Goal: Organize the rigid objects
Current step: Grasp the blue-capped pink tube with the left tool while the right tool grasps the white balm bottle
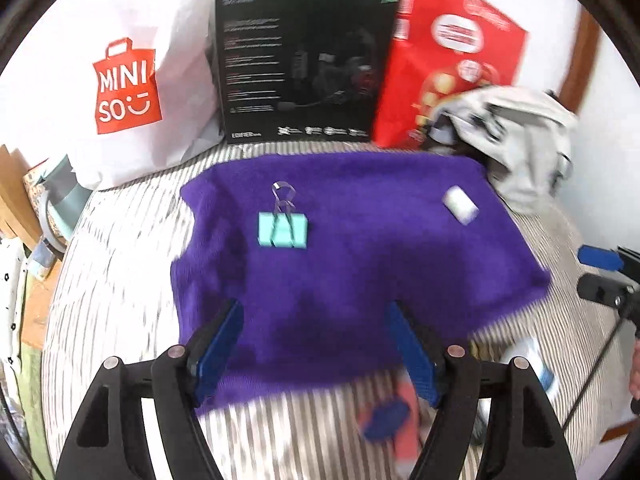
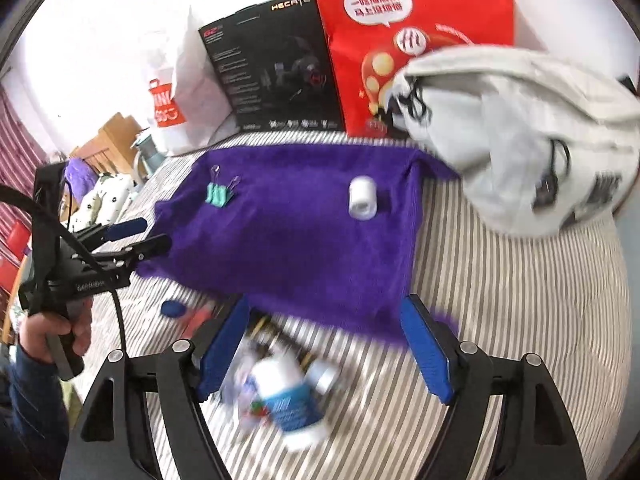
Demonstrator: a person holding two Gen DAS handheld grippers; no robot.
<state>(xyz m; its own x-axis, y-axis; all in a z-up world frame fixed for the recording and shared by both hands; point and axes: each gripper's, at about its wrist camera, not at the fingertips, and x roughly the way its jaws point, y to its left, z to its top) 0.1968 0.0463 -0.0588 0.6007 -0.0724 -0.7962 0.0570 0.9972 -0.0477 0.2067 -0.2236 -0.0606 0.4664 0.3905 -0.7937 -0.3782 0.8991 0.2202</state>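
Note:
A purple cloth (image 1: 340,248) (image 2: 300,232) lies flat on the striped bedding. On it rest a teal binder clip (image 1: 283,230) (image 2: 218,194) at the left and a white roll (image 1: 460,204) (image 2: 362,198) at the right. My left gripper (image 1: 315,312) (image 2: 156,233) hovers open over the cloth's near edge, with nothing between its fingers. My right gripper (image 2: 325,306) (image 1: 593,276) is open too, over the cloth's near right corner. Below it, blurred, lie a white bottle with a blue label (image 2: 290,398) (image 1: 532,364), a small silver item (image 2: 324,374), a blue cap (image 2: 173,308) (image 1: 386,420) and a red item (image 2: 198,320).
Along the back wall stand a white MINISO bag (image 1: 128,80), a black box (image 1: 304,60) (image 2: 276,68) and a red bag (image 1: 448,52) (image 2: 412,40). A grey-white cloth bundle (image 1: 516,140) (image 2: 520,136) lies at the right. A hand (image 2: 48,332) grips the left tool. Wooden furniture stands at the far left.

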